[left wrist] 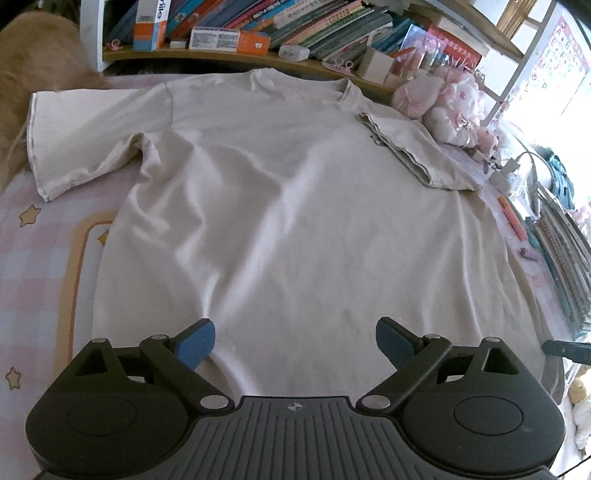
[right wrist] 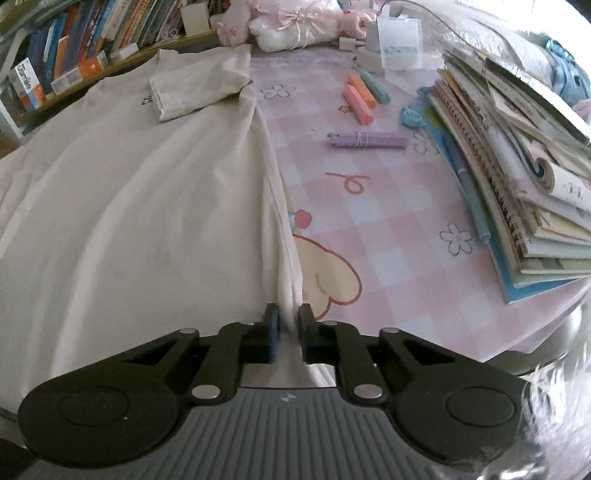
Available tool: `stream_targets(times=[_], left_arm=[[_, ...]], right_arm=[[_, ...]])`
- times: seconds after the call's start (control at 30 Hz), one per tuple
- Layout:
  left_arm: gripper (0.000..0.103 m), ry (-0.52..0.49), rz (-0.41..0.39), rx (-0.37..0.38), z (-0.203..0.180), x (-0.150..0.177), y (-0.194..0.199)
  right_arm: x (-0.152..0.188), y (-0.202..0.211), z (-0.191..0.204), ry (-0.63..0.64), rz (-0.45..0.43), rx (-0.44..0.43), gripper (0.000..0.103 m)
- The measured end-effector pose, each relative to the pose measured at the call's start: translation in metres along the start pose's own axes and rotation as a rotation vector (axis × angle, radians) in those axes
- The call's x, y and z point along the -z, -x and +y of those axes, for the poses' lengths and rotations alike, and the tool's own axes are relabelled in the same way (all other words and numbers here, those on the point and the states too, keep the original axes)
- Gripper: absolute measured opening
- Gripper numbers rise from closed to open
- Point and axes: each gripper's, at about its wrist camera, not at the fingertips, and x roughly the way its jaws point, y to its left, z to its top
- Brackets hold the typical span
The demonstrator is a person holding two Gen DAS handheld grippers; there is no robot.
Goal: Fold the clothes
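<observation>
A cream T-shirt (left wrist: 288, 192) lies spread flat on the pink checked cloth, collar at the far side. Its right sleeve (left wrist: 410, 147) is folded in over the chest; its left sleeve (left wrist: 85, 136) lies stretched out. My left gripper (left wrist: 295, 341) hovers open over the shirt's near hem, nothing between its blue pads. In the right wrist view the same T-shirt (right wrist: 129, 206) fills the left half. My right gripper (right wrist: 287, 332) is shut on the shirt's right side edge near the hem, a ridge of fabric pinched between its fingers.
A stack of books and notebooks (right wrist: 517, 177) sits at the right. Coloured markers (right wrist: 360, 98) and a purple pen bundle (right wrist: 367, 141) lie on the cloth beside the shirt. A bookshelf (left wrist: 240, 26) and plush toys (left wrist: 443, 99) line the far side.
</observation>
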Motion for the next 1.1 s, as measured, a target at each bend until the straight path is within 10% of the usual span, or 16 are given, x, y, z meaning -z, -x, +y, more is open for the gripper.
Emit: stream_targets(times=[0.23, 0.3, 0.7, 1.1], left_arm=[[0.096, 0.093, -0.023, -0.049, 0.0, -0.002, 0.003], [0.096, 0.112, -0.021, -0.066, -0.002, -0.002, 0.002], [0.096, 0.145, -0.037, -0.172, -0.037, 0.01, 0.006], [0.096, 0.179, -0.061, -0.282, -0.054, 0.026, 0.021]], right_arm=[[0.001, 0.003, 0.0, 0.022, 0.002, -0.01, 0.012], [0.0, 0.004, 0.0, 0.031, -0.017, 0.013, 0.034], [-0.032, 0.019, 0.024, 0.244, -0.206, -0.055, 0.086], [-0.056, 0.016, 0.061, 0.331, -0.209, -0.224, 0.097]])
